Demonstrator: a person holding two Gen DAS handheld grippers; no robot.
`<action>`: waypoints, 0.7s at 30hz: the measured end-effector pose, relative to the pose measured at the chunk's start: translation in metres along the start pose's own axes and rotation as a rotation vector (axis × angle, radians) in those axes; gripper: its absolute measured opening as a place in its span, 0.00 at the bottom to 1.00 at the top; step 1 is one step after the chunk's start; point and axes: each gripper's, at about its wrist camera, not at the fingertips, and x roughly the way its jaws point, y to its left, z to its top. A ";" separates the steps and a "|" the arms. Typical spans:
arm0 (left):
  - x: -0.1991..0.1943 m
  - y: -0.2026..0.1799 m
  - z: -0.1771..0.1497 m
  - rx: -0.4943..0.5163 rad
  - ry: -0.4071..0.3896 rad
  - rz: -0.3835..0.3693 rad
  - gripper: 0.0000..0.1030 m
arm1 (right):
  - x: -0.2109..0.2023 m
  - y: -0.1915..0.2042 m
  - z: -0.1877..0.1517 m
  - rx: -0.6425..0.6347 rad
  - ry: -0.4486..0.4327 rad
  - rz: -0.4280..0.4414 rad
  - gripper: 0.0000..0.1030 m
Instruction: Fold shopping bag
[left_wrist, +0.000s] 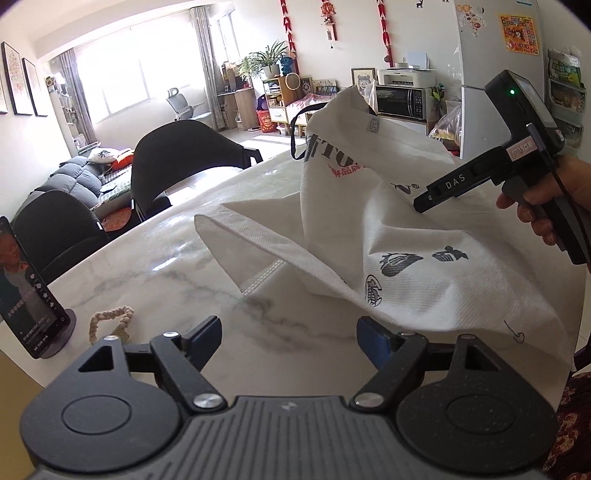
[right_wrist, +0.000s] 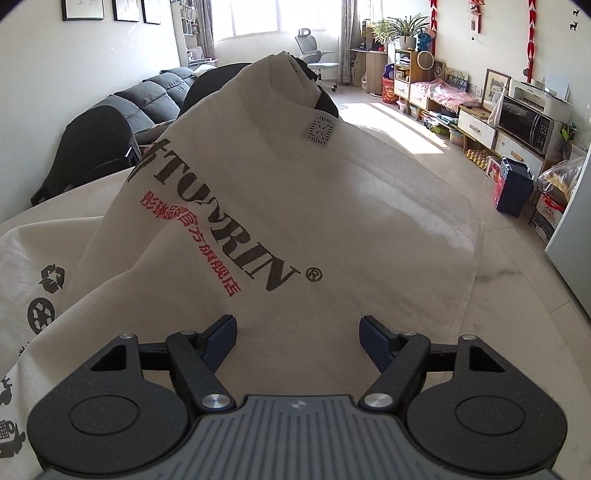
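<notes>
Shopping bag (right_wrist: 295, 221) ahead of parted jaws.

Bright windows (left_wrist: 147, 74), grey sofa (left_wrist: 74, 177), black chairs (left_wrist: 177, 147), marble table (left_wrist: 166, 266), pale tiled floor (right_wrist: 406, 125).

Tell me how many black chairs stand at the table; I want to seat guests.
2 in the left wrist view: one black chair at the marble table's far edge, another black chair nearer the phone. The shopping bag may hide others.
</notes>
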 end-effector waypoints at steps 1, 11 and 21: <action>-0.001 0.003 0.000 -0.009 0.000 0.006 0.78 | 0.001 0.001 0.000 -0.006 0.001 -0.004 0.74; -0.007 0.028 0.005 -0.101 -0.014 0.043 0.78 | 0.005 0.003 -0.002 -0.039 0.000 -0.018 0.74; 0.017 0.041 0.030 -0.223 -0.044 0.044 0.79 | 0.007 0.005 -0.002 -0.057 -0.005 -0.015 0.75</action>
